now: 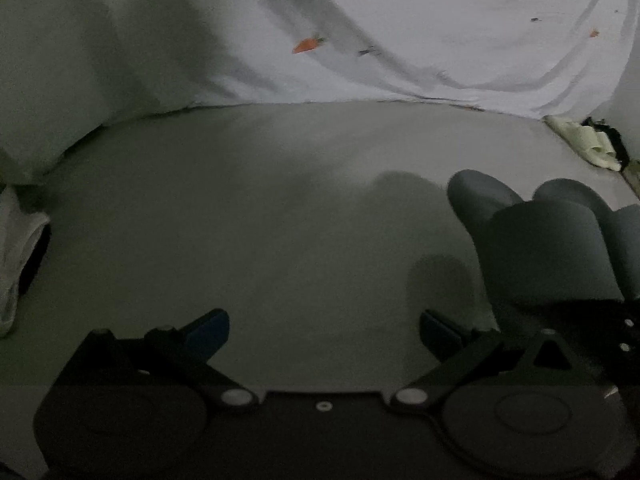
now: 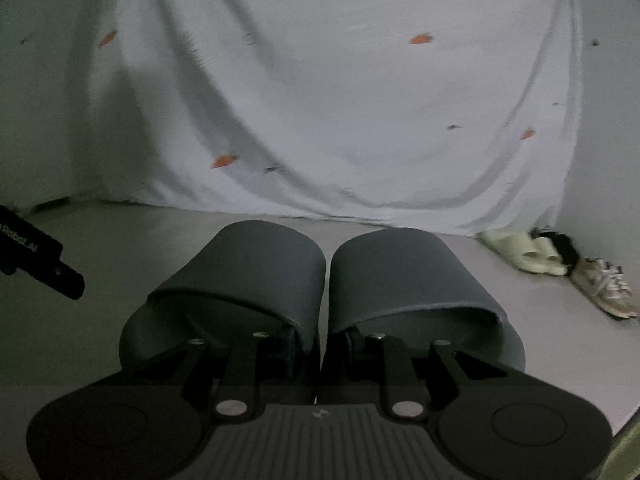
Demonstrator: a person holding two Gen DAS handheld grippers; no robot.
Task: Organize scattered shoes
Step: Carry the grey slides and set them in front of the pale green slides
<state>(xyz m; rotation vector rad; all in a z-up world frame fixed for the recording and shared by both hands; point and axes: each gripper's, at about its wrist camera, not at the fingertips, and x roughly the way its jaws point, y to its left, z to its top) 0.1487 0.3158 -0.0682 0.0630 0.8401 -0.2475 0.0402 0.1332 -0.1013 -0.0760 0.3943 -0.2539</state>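
Right gripper (image 2: 320, 344) clamped on smooth rubbery grey slides (image 2: 248, 264); left gripper (image 1: 324, 332) spread wide, empty

The left gripper (image 1: 324, 330) hung low over the floor, its two blue-padded fingers (image 1: 208, 330) spread wide with nothing between them. The right gripper (image 2: 320, 344) pointed forward and level, its fingers drawn close together, one reaching into each of two slides, pinching their inner walls between them. The left gripper's black body showed at the left edge of the right wrist view.
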